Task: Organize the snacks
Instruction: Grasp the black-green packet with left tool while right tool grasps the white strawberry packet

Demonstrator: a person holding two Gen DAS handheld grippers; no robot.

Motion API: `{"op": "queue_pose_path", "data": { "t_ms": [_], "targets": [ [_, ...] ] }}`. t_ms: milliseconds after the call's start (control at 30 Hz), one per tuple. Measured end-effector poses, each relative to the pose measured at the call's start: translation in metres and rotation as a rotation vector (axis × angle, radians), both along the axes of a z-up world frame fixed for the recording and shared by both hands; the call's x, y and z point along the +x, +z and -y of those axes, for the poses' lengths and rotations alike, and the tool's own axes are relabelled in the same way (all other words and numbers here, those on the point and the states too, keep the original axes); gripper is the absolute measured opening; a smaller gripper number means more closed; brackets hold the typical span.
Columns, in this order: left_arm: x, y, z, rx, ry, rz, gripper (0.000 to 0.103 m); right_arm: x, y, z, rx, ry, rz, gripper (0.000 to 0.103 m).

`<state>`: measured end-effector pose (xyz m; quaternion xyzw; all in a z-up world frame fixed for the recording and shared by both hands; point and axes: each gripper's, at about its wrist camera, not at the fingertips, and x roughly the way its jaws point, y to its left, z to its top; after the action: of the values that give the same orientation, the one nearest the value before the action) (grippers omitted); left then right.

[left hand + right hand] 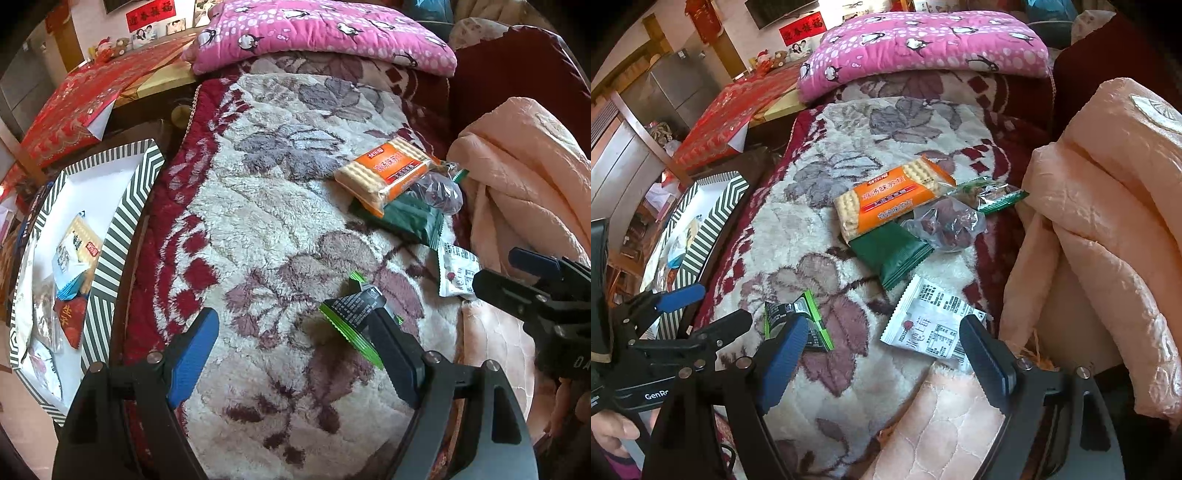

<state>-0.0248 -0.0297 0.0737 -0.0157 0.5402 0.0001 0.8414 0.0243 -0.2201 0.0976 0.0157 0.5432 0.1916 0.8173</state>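
With several snacks already in the striped box (122, 221), both grippers hover with jaws spread and empty: left gripper (295, 354) must close on the black-and-green packet (351, 314), right gripper (882, 350) on the white sachet (931, 321).

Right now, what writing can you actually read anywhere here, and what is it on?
"GenRo", cut off at the edge: on the left gripper body.
"冻干草莓", partly covered: on the white packet; its small print is too fine to read.
Orange biscuit pack: large Chinese characters, too blurred to quote.
Red wall banner: four characters, too small.
Black-green packet: print unreadable.
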Motion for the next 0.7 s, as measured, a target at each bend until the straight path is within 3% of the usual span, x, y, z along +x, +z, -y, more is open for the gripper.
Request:
{"op": "queue_pose_path", "data": {
  "t_ms": [700],
  "targets": [
    [0.023, -0.031, 0.022, -0.072, 0.012, -0.096, 0.083, 0.013, -0.005, 0.033, 0.064, -0.100, -0.032, 0.088]
  ]
}}
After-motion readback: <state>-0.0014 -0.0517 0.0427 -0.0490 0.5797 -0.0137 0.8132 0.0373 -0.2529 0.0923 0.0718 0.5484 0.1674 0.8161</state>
